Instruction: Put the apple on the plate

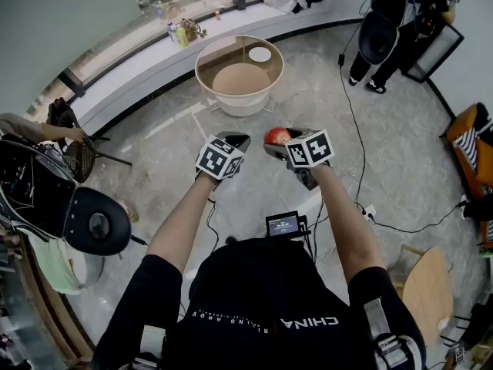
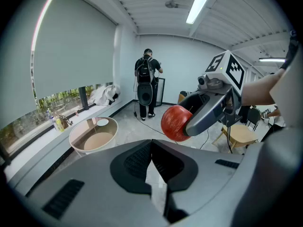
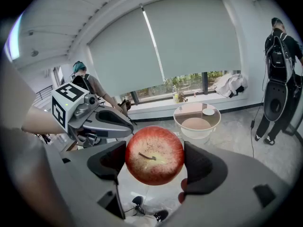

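A red apple (image 1: 277,136) hangs in mid-air above the floor, with my right gripper (image 1: 280,143) shut on it. In the right gripper view the apple (image 3: 154,155) fills the gap between both black pads, stem side toward the camera. My left gripper (image 1: 236,142) is beside it on the left, jaws together with nothing in them; its pads (image 2: 137,162) meet in the left gripper view, where the apple (image 2: 176,122) shows ahead to the right. A small white plate (image 1: 259,54) lies on a round glass-topped table (image 1: 206,74) ahead of both grippers.
A person with a backpack (image 1: 393,21) stands at the far right by dark equipment. Another person (image 1: 38,129) sits at the left near a black office chair (image 1: 96,220). Cables (image 1: 360,168) trail over the floor. A wooden chair (image 1: 427,291) is at the right. Bottles (image 1: 181,33) stand on the window ledge.
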